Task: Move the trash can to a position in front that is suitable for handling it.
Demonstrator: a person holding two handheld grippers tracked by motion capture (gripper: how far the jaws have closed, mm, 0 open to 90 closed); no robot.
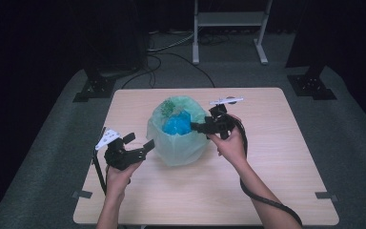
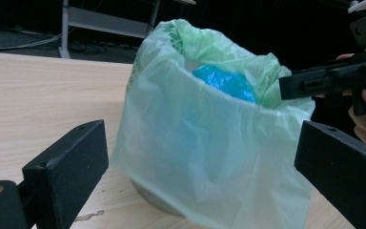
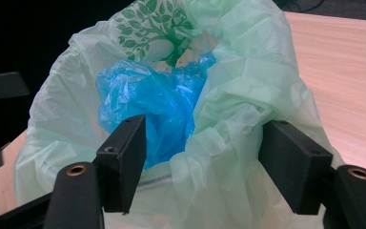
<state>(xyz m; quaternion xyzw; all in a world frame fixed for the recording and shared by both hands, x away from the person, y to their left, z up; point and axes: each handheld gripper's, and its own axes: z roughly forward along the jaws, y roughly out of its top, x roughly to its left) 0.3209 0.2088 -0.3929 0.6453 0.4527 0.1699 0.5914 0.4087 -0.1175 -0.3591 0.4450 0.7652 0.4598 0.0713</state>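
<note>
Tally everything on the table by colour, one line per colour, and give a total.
Pale green: 1, the thin green plastic bag lining a round bin, printed with a darker green tree.
Blue: 1, the crumpled blue plastic bag inside it.
Black: 2, the open left gripper beside the green plastic bag and the open right gripper at its rim.
Total: 4

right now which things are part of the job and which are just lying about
In the job:
- green bag lining a bin
- blue bag inside it
- right gripper, open, jaws astride the green bag's rim
- left gripper, open, beside the bag

Lying about:
- white frame on the floor
- cables
- black stands
</note>
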